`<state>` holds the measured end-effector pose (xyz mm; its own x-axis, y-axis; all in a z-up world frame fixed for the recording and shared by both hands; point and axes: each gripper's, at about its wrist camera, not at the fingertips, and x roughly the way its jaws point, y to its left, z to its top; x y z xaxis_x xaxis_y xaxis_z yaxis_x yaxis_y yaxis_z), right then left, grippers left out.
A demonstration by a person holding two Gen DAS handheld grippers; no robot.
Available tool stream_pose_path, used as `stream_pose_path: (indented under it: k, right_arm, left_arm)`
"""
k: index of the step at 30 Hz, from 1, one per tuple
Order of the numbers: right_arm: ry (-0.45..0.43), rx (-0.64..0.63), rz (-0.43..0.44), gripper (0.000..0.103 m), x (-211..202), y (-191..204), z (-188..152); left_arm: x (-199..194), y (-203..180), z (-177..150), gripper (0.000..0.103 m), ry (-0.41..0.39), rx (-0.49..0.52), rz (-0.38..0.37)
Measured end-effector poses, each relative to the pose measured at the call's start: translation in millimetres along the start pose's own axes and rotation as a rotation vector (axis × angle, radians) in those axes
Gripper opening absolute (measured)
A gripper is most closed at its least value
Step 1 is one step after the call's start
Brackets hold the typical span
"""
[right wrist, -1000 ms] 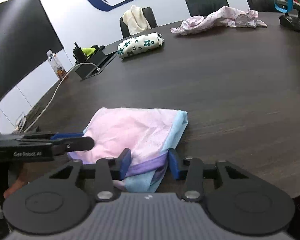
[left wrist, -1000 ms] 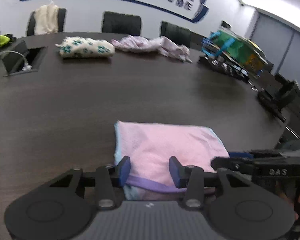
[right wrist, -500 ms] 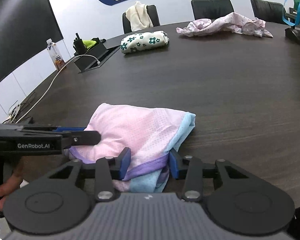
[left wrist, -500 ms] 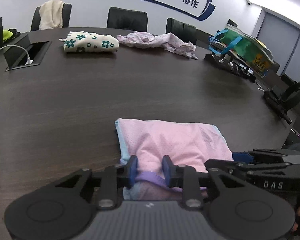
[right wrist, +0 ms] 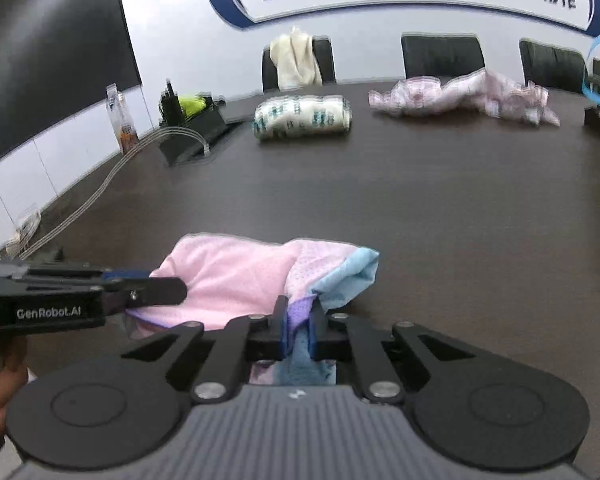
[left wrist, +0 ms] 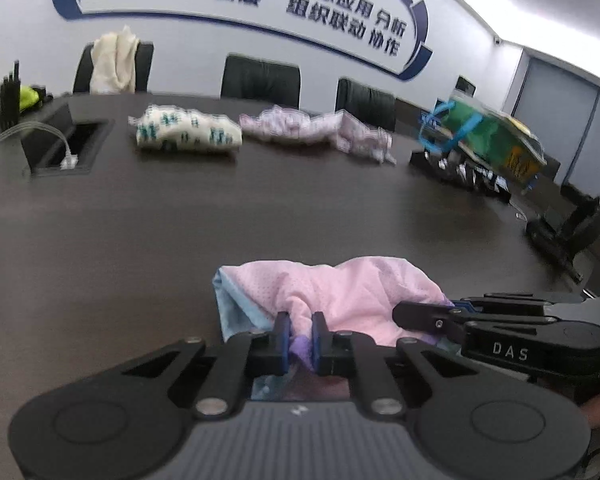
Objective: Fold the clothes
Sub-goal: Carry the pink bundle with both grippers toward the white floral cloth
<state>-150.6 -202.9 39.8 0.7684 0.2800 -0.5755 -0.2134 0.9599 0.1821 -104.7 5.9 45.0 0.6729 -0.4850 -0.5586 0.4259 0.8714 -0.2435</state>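
Observation:
A pink mesh garment (left wrist: pixel 340 292) with light blue and purple trim lies folded at the near edge of the dark table (left wrist: pixel 260 216). My left gripper (left wrist: pixel 300 330) is shut on its purple near hem, left of the middle. In the right wrist view the same garment (right wrist: pixel 240 276) bunches upward, and my right gripper (right wrist: pixel 299 322) is shut on its purple and blue hem at the right end. Each gripper shows in the other's view, the right gripper (left wrist: pixel 404 314) and the left gripper (right wrist: pixel 176 290) both pinching the cloth.
Far across the table lie a folded white floral garment (left wrist: pixel 188 134) and a crumpled pink patterned one (left wrist: pixel 320 132). A cable box (left wrist: pixel 66 146) is sunk into the table at left. A green bag (left wrist: pixel 492 140) and dark gear sit at right. Chairs line the far side.
Both grippers went from open around the near hem to shut on it. The garment's near edge has lifted and bunched up between them.

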Motion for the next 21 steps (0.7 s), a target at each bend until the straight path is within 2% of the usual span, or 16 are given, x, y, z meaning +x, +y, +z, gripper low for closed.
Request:
stream_pose_path:
  k: [4, 7, 11, 16, 21]
  right_arm:
    - [-0.057, -0.066, 0.010, 0.008, 0, 7, 26]
    - [-0.093, -0.080, 0.031, 0.008, 7, 6, 55]
    - [-0.141, -0.120, 0.060, 0.008, 20, 6, 111]
    - [-0.174, -0.199, 0.063, 0.008, 56, 7, 174]
    - [-0.195, -0.197, 0.059, 0.008, 105, -1, 238]
  left_arm:
    - [-8, 5, 31, 0.009, -0.058, -0.007, 0.015]
    - [-8, 11, 66, 0.009, -0.090, 0.001, 0.037]
    - [1, 21, 119, 0.009, -0.099, 0.016, 0.076]
    - [32, 46, 188, 0.009, -0.084, 0.024, 0.133]
    - [81, 76, 250, 0.009, -0.081, 0.068, 0.181]
